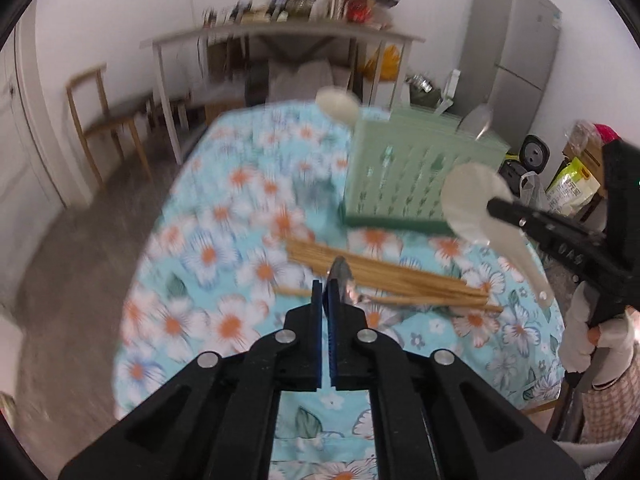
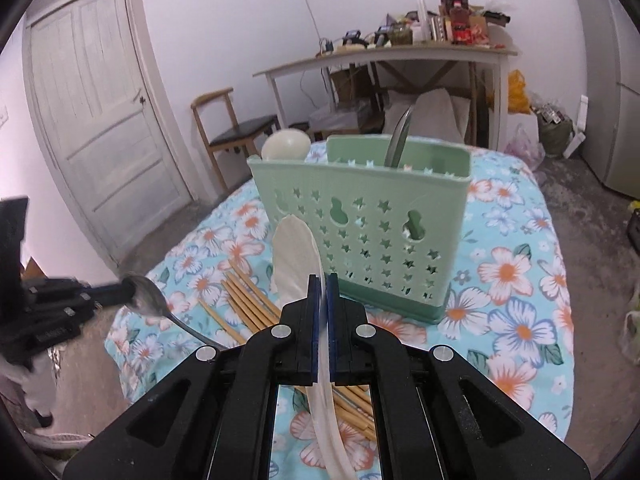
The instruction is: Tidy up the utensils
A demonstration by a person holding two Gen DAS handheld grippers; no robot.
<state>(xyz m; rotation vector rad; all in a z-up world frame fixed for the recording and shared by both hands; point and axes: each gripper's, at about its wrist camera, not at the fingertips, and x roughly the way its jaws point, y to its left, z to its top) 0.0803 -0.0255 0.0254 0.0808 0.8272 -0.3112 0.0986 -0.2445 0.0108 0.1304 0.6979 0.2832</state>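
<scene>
Left gripper (image 1: 325,286) hides blurred metal spoon's (image 1: 345,280) handle.

A panelled door (image 2: 100,136) stands shut in the left wall. Beside it sits a wooden chair (image 2: 232,128), then a cluttered side table (image 2: 384,56) (boxes and bottles on top). A grey fridge (image 1: 516,52) occupies the corner, a yellow bag (image 1: 572,184) near it.

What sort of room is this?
Probably a lived-in home kitchen or dining room: a fridge, a table under a floral cloth holding a green utensil caddy, and a cluttered side table.
</scene>
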